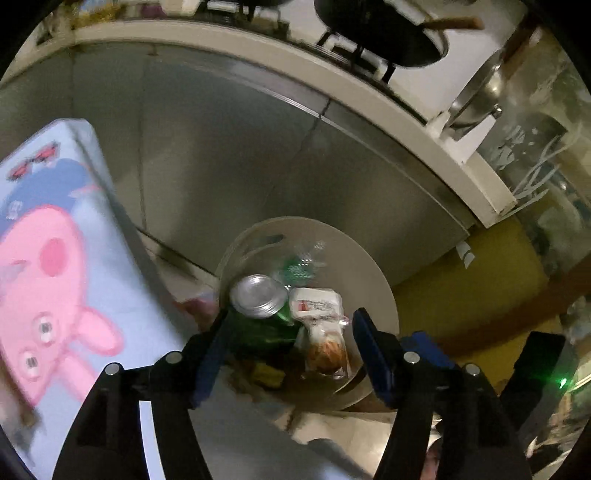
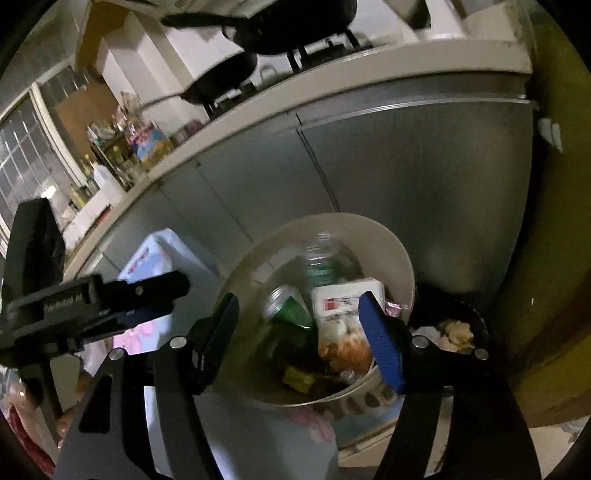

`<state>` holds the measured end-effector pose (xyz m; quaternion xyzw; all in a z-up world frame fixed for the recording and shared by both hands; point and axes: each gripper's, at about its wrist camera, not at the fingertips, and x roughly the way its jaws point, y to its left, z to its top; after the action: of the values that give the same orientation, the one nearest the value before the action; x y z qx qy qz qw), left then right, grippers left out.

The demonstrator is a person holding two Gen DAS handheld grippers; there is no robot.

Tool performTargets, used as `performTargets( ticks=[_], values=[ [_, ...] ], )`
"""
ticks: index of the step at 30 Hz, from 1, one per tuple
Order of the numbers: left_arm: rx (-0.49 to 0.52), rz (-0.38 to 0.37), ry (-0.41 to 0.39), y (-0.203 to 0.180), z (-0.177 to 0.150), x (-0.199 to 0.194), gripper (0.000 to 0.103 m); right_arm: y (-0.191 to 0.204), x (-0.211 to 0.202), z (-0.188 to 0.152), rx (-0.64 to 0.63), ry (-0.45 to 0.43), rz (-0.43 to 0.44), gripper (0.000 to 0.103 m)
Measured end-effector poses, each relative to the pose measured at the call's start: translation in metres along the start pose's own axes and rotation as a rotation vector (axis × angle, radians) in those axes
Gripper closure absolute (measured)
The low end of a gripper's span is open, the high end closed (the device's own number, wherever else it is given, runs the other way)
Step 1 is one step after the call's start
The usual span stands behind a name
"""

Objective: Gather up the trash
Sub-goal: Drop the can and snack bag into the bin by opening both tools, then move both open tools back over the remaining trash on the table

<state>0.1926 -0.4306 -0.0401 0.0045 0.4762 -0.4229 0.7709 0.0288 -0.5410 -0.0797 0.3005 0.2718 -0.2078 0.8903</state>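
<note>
A beige round waste bin (image 1: 369, 266) (image 2: 395, 251) holds trash: a green can (image 1: 260, 295) (image 2: 291, 306) with a silver top, a clear plastic bottle (image 1: 303, 262) (image 2: 321, 258) with a green label, a white packet (image 1: 316, 304) (image 2: 345, 295) and a snack wrapper (image 1: 327, 350) (image 2: 347, 349). My left gripper (image 1: 291, 328) is open and empty just above the bin's near side. My right gripper (image 2: 299, 321) is open and empty over the bin too. The left gripper's body (image 2: 96, 299) shows at the left of the right wrist view.
A light blue box with a pink pig cartoon (image 1: 55, 258) (image 2: 155, 258) stands left of the bin. Grey cabinet doors (image 1: 258, 166) (image 2: 369, 166) rise behind, under a counter with black pans (image 1: 380, 33) (image 2: 288, 26). A dark second bin (image 2: 454, 328) with scraps sits at right.
</note>
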Motion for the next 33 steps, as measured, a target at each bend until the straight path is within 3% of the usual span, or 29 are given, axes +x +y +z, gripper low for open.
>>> performTargets(
  ticks=[8, 17, 25, 33],
  values=[
    [0.047, 0.223, -0.149, 0.033, -0.052, -0.082, 0.036, 0.049, -0.021, -0.044, 0.005, 0.009, 0.111, 0.038],
    [0.032, 0.385, -0.199, 0.075, -0.117, -0.15, 0.036, 0.125, -0.028, -0.115, -0.094, 0.133, 0.186, 0.038],
    [-0.028, 0.448, -0.224, 0.101, -0.155, -0.191, 0.034, 0.169, -0.043, -0.165, -0.198, 0.238, 0.176, 0.038],
    [-0.09, 0.493, -0.247, 0.132, -0.197, -0.227, 0.034, 0.185, -0.049, -0.196, -0.234, 0.329, 0.159, 0.035]
  ],
)
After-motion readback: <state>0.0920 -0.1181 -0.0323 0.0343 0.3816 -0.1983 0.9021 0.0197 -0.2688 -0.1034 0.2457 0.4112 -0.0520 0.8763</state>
